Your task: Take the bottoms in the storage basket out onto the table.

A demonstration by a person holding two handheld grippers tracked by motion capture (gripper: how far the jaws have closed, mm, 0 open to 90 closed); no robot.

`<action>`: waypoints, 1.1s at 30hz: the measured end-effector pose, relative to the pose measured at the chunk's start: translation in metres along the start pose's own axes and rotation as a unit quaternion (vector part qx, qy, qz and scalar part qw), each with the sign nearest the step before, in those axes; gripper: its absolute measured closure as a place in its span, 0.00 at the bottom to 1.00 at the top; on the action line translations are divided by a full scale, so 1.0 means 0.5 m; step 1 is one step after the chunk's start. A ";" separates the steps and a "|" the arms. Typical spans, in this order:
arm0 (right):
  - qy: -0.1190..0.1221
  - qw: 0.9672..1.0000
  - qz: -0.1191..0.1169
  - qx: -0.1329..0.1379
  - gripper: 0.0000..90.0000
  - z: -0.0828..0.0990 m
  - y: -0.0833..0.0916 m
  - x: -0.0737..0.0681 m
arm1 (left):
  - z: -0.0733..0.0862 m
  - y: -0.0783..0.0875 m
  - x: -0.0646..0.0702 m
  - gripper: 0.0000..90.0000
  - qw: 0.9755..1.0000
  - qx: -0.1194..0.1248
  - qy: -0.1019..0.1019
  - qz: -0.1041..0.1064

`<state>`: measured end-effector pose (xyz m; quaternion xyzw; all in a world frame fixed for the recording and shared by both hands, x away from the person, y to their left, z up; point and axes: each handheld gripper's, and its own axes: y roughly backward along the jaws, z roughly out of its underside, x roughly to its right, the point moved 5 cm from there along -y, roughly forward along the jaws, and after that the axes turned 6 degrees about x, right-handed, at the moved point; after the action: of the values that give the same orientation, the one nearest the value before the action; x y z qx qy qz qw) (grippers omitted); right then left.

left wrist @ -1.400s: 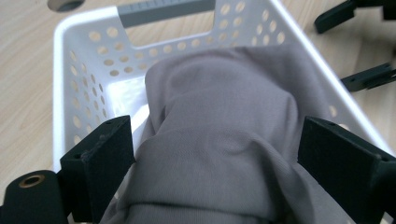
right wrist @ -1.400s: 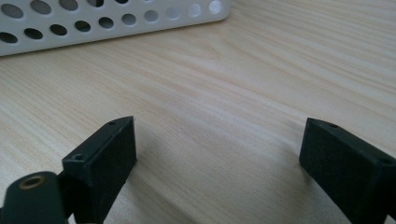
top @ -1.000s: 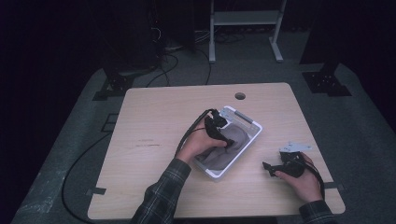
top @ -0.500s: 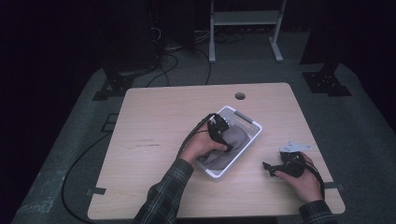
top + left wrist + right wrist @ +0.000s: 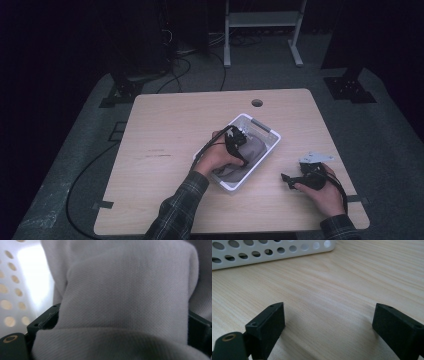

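Inside the white perforated basket point(image 5: 270, 133), right of centre on the wooden table point(image 5: 170, 135), lies a grey knit cloth point(image 5: 250, 150), bunched up. Basket's long axis runs diagonal, from the near-left corner toward the far-right corner by the table's cable hole point(image 5: 257, 103); the cloth follows the same diagonal, filling most of the basket floor. Basket's grey handle bar point(image 5: 262, 124) sits at the far end.

L gripper point(image 5: 239, 150) is down in the basket w/ the person's left hand point(image 5: 220, 155) over the near-left part of it. From the left gripper view, the cloth point(image 5: 125, 297) is folded thick btwn the two black jaws, fabric touching both and bulging over them; the jaws stand wide apart around the fold, so whether they pinch it can't be told. Basket wall point(image 5: 15, 290) w/ round holes is just beside it.

R gripper point(image 5: 292, 181) rests on the table, right of the basket & apart from it, held by the right hand point(image 5: 325, 192), grey plate on top. From the right gripper view its jaws stand wide apart over bare wood, nothing btwn them; basket's perforated side point(image 5: 262, 252) is ahead.

No brand, label or writing readable on cloth or basket.
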<state>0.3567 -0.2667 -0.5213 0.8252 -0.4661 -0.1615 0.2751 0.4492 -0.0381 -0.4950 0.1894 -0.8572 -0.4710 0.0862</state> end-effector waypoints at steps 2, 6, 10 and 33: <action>0.000 1.000 0.000 0.000 0.11 0.000 0.000 0.000 | 0.002 -0.002 0.001 0.07 1.000 -0.002 -0.002 0.003; 0.000 1.000 0.000 0.000 0.11 0.000 0.000 0.000 | 0.004 -0.004 -0.001 0.08 1.000 -0.006 -0.002 0.009; 0.000 1.000 0.000 0.000 0.11 0.000 0.000 0.000 | 0.004 0.000 0.001 0.16 1.000 -0.007 -0.015 0.006; -0.001 1.000 0.000 0.001 0.11 -0.001 -0.001 0.000 | -0.012 0.027 0.003 0.70 0.998 0.053 0.028 0.024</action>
<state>0.3576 -0.2662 -0.5212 0.8253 -0.4666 -0.1618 0.2740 0.4466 -0.0368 -0.4806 0.1864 -0.8825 -0.4172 0.1109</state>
